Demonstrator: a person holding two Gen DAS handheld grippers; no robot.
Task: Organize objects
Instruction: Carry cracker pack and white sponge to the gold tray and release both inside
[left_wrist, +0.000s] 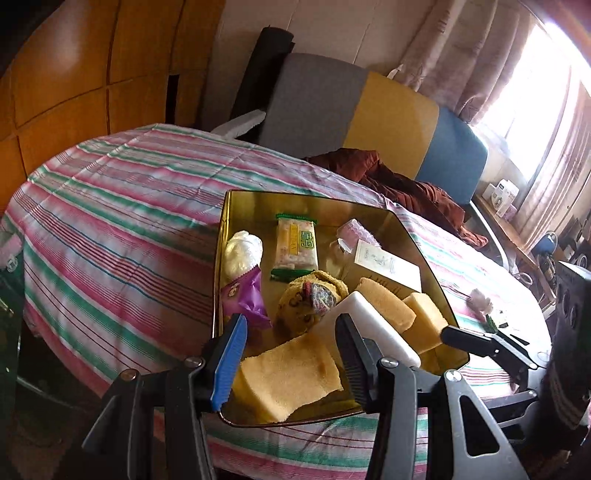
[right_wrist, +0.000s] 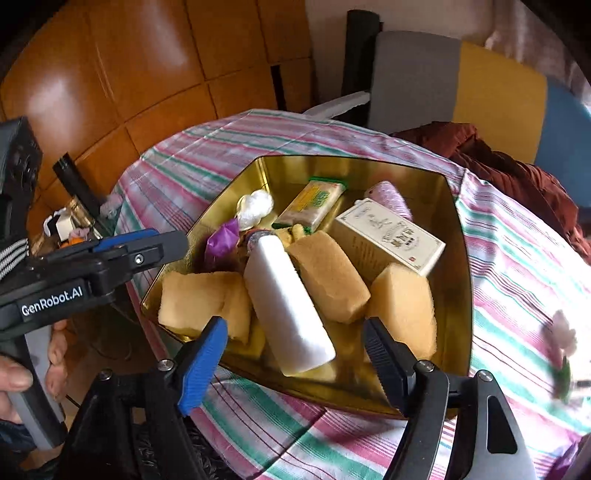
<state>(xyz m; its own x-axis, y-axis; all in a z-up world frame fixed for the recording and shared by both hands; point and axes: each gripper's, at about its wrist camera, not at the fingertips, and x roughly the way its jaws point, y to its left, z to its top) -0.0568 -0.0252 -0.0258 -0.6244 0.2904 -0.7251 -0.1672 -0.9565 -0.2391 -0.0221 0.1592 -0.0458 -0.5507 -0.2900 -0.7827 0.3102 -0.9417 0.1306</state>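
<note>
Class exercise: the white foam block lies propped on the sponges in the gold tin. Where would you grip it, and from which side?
Grip the white foam block across its narrow width at mid-length, coming from above. It lies long and tilted atop the yellow sponges, so its two long flat sides are exposed there; its ends sit close to the gold tin wall and other items.

"GenRobot.AI" on left gripper (right_wrist: 177, 243)
</note>
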